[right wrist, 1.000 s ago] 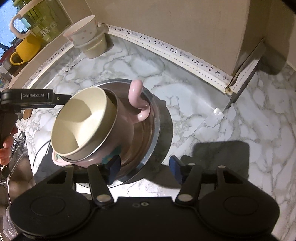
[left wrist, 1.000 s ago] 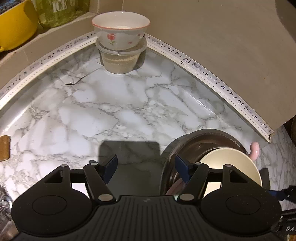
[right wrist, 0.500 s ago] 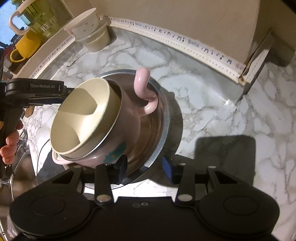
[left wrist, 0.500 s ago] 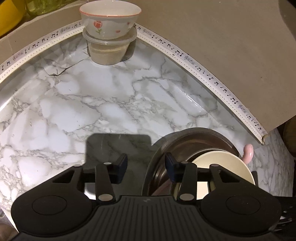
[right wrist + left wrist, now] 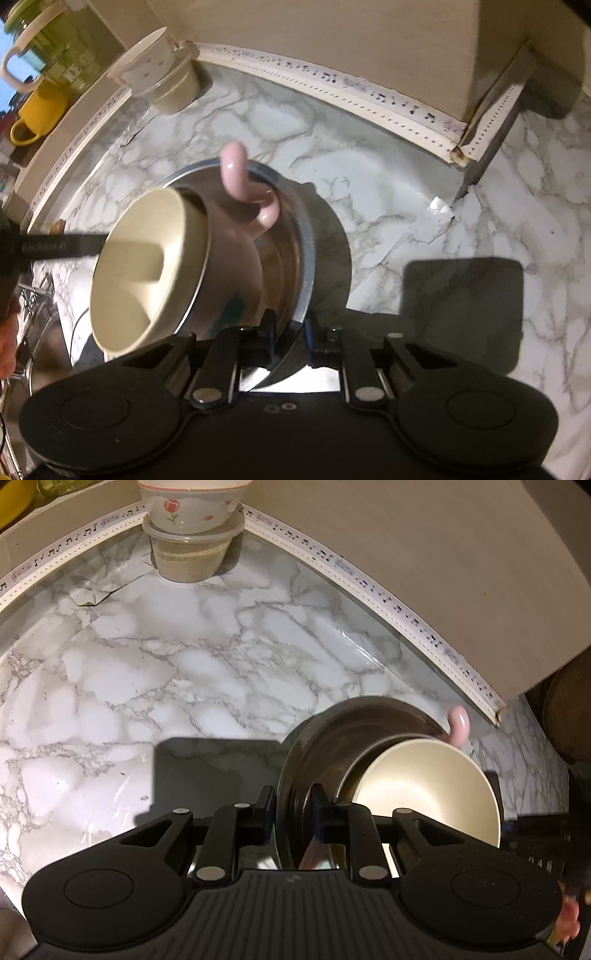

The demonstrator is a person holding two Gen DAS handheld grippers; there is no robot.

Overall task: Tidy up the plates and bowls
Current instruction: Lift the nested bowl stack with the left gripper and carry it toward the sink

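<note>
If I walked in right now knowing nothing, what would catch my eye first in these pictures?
Probably the tilted steel bowl in the middle of the marble counter, pinched at its rim by both the left gripper and the right gripper. Nested inside it are a pink mug and a cream bowl. At the back corner, a flowered bowl sits on a plastic tub.

Left gripper (image 5: 293, 818): fingers closed on steel bowl (image 5: 325, 738) rim.
Right gripper (image 5: 290, 338): fingers clamped on same rim, opposite side.
</note>
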